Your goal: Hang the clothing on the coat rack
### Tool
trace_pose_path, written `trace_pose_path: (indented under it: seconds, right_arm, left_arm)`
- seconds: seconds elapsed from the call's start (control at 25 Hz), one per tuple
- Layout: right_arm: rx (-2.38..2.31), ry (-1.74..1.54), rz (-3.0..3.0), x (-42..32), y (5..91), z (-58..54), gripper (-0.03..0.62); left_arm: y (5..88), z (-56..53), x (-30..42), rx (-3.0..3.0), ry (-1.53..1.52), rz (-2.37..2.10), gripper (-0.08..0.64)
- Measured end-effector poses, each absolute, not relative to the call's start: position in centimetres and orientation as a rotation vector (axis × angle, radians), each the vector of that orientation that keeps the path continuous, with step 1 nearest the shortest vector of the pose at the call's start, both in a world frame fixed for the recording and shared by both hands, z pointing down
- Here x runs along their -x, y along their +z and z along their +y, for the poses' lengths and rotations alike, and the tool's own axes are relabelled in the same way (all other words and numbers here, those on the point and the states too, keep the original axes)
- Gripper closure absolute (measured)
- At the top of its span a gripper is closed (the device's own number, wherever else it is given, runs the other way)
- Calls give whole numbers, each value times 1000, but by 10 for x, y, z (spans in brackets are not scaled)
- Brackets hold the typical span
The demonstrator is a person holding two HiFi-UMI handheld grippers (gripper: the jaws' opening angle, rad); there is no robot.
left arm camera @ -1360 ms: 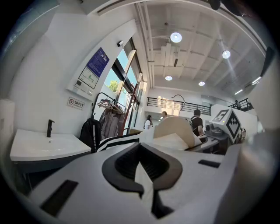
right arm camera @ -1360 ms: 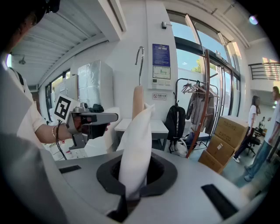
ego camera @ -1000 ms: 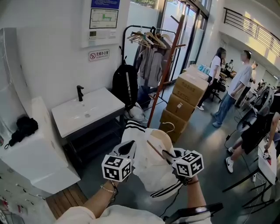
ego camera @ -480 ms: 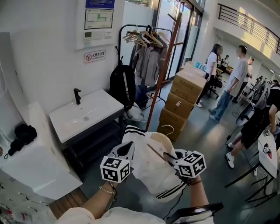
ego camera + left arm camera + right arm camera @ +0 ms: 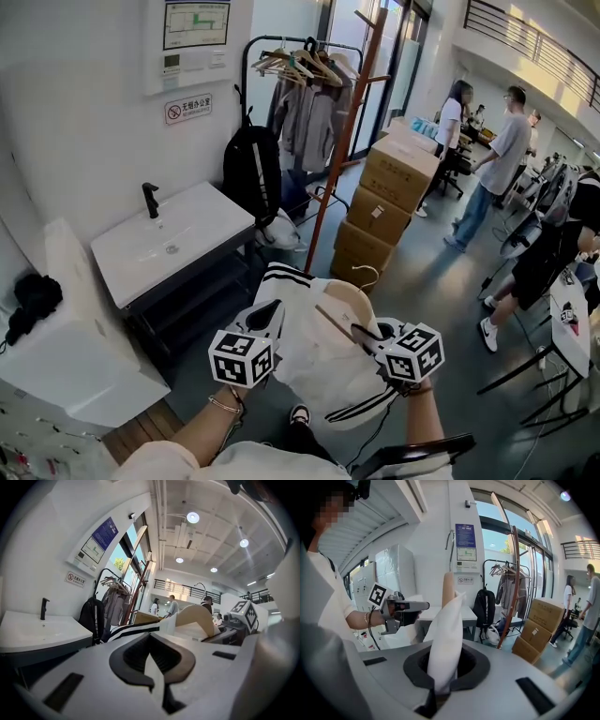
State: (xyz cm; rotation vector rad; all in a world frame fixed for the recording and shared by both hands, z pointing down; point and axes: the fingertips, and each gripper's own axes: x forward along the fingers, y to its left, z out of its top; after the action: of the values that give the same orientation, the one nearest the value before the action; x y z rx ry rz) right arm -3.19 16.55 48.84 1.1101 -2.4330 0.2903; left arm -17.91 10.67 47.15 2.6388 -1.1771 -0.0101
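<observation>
The left gripper point(image 5: 269, 316) and right gripper point(image 5: 364, 335) both clamp the white garment point(image 5: 319, 366); it hides most of the hanger point(image 5: 349, 292). The coat rack point(image 5: 330, 159) top is cropped.

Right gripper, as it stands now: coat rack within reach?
Probably not yet. The right gripper, shut on the white garment, is well short of the coat rack; only open floor lies between, so nothing blocks the approach.

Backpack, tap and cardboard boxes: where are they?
backpack point(image 5: 253, 180), head view, middle of its front.
tap point(image 5: 150, 199), head view, its upright black stem.
cardboard boxes point(image 5: 398, 176), head view, front of the top box.
</observation>
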Motion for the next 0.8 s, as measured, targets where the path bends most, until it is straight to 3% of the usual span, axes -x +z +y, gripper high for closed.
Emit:
trace_pose_path:
  seconds: [0.8]
  right_arm:
    - [-902, 163, -2460, -51, 492, 5, 568]
  left_arm:
    - [462, -55, 86, -2620, -36, -1290, 552]
